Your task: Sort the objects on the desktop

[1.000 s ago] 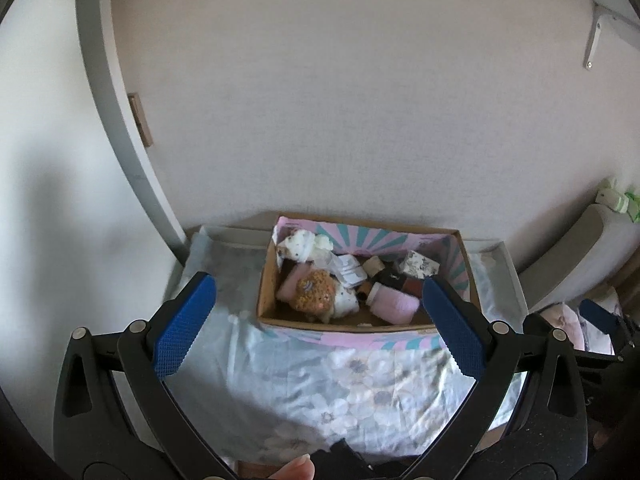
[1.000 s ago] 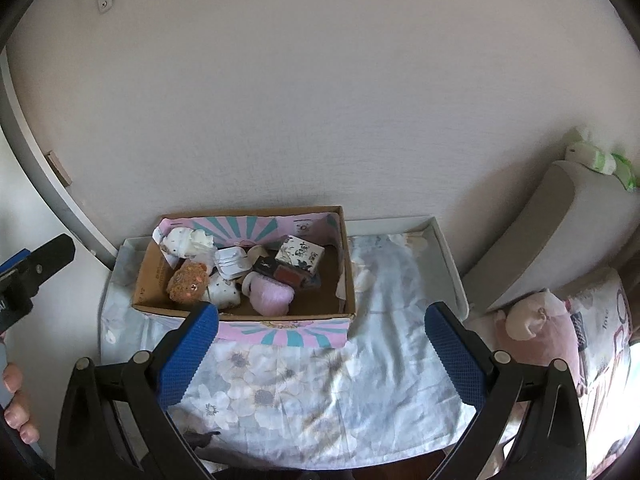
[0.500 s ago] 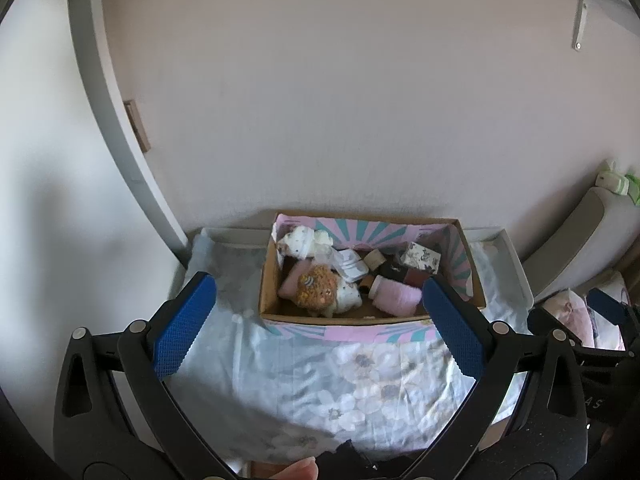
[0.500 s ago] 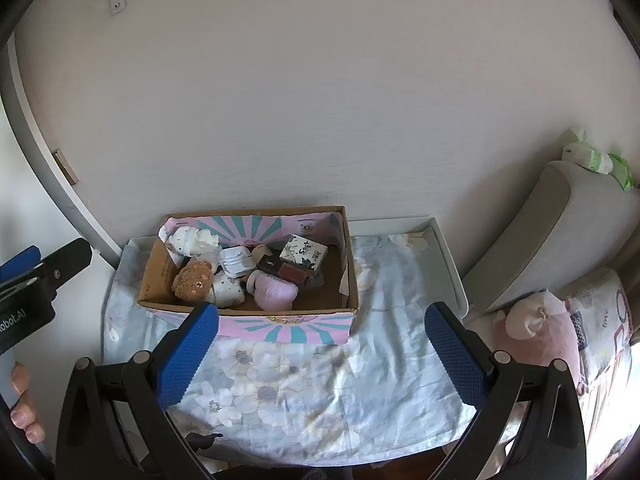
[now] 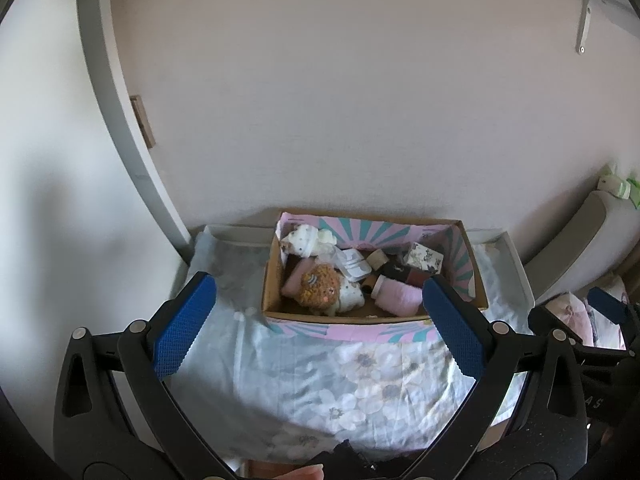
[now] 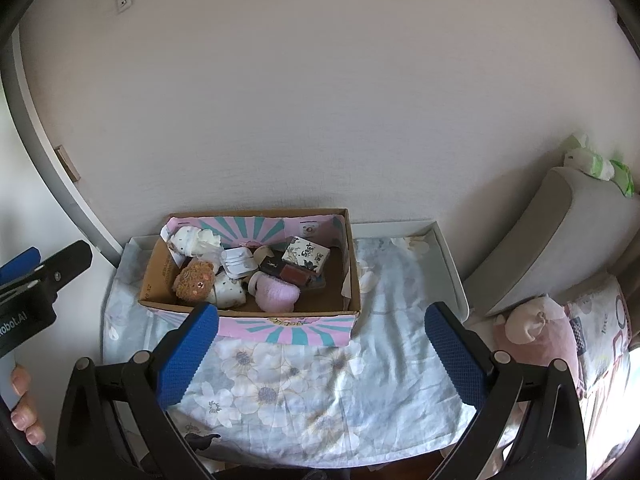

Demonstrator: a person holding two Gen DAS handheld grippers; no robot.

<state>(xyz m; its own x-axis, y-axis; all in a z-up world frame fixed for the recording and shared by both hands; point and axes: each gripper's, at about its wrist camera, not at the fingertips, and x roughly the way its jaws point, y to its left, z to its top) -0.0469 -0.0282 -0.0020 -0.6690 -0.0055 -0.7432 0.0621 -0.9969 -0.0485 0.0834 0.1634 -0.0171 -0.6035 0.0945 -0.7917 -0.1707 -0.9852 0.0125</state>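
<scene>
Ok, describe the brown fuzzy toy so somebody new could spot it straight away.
Find the cardboard box on the flowered cloth by the wall. In its front left part lies the brown fuzzy toy, the only shaggy tan thing, with a small face and pink cheeks.

box front wall (image 5: pixel 344 330): right end hidden behind a blue pad of the left gripper (image 5: pixel 316 332)
pink roll (image 6: pixel 277 295): lower part hidden by box wall
right gripper (image 5: pixel 600 312): cut off at frame edge
items under brown plush (image 6: pixel 195 282): too jumbled to tell
</scene>
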